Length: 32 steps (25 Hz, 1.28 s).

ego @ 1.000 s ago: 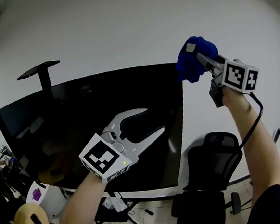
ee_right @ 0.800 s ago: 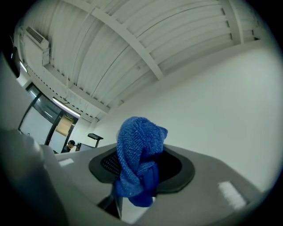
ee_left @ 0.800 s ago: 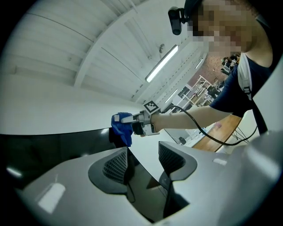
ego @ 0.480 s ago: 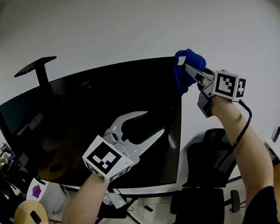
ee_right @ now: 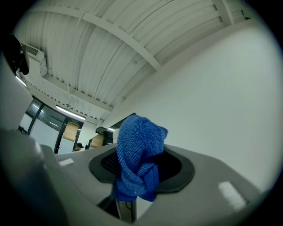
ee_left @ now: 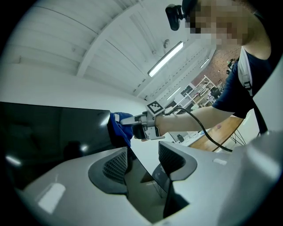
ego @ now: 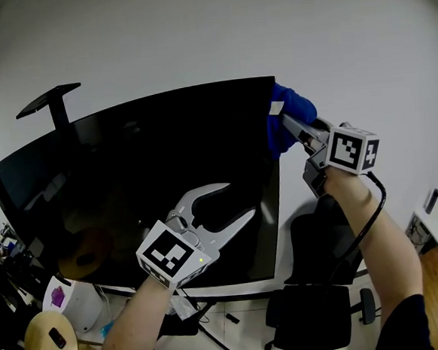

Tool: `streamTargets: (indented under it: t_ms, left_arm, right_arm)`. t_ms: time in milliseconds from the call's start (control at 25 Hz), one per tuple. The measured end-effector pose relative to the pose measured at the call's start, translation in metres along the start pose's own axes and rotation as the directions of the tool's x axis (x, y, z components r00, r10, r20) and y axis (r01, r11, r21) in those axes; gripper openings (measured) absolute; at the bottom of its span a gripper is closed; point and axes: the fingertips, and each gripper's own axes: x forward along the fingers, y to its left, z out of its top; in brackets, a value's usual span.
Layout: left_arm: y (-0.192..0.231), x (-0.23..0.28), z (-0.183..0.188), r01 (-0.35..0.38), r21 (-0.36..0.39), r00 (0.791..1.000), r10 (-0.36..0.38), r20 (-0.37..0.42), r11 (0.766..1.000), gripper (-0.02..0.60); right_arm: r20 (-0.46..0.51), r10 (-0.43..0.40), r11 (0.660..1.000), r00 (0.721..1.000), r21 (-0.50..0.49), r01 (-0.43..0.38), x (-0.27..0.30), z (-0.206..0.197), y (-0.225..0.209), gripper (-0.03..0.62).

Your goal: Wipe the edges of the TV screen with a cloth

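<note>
- The right gripper [ego: 289, 121] is clenched on a bunched blue cloth [ego: 282, 109]. The cloth lies against the right edge of the TV screen [ego: 129, 185], just below its top right corner.
- The left gripper [ego: 240, 199] is released and empty, in front of the glass near the lower middle of the screen.
- The best stroke is probably straight down the right edge, with the cloth wrapped over the rim.
- Pressure should be light and even, so only cloth meets the panel and never the hard jaw tips.
- The panel may rock under the push, so the free gripper could steady it.
</note>
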Motion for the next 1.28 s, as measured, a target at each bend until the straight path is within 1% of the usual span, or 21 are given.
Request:
streamTargets:
  t_ms: [80,240,360,560,840,1120,1280]
  left_arm:
    - [-0.004,-0.002,-0.008,0.000,-0.011,1.000,0.000,-0.001,1.000,0.209]
    - [-0.011,-0.001,-0.015,0.006,-0.034,1.000,-0.006,-0.009,0.999,0.209]
    - [-0.017,0.000,-0.022,0.011,-0.043,1.000,-0.012,-0.018,0.999,0.209]
    - [-0.026,0.002,-0.036,0.010,-0.074,0.999,-0.013,-0.031,0.997,0.209]
    - [-0.043,0.006,-0.056,0.004,-0.108,0.999,-0.008,-0.041,0.994,0.209]
    - [-0.058,0.003,-0.083,-0.010,-0.124,0.998,0.002,-0.069,0.992,0.209]
    - [-0.069,0.003,-0.106,-0.011,-0.147,0.997,-0.001,-0.081,0.989,0.209]
  right_arm:
    - [-0.005,-0.003,1.000,1.000,0.008,0.003,-0.005,-0.013,-0.001,0.196]
    - [-0.022,0.019,0.999,1.000,0.046,-0.018,-0.012,-0.032,0.005,0.196]
    - [-0.034,0.015,0.998,0.999,0.056,-0.013,-0.018,-0.050,0.003,0.196]
    - [-0.055,0.020,0.995,0.998,0.102,-0.014,-0.029,-0.085,-0.003,0.196]
    - [-0.098,0.004,0.996,0.995,0.093,0.005,-0.048,-0.127,-0.005,0.196]
    - [-0.144,-0.012,0.991,0.990,0.127,0.030,-0.065,-0.177,-0.009,0.196]
    - [-0.171,-0.023,0.986,0.985,0.160,0.051,-0.075,-0.207,-0.013,0.196]
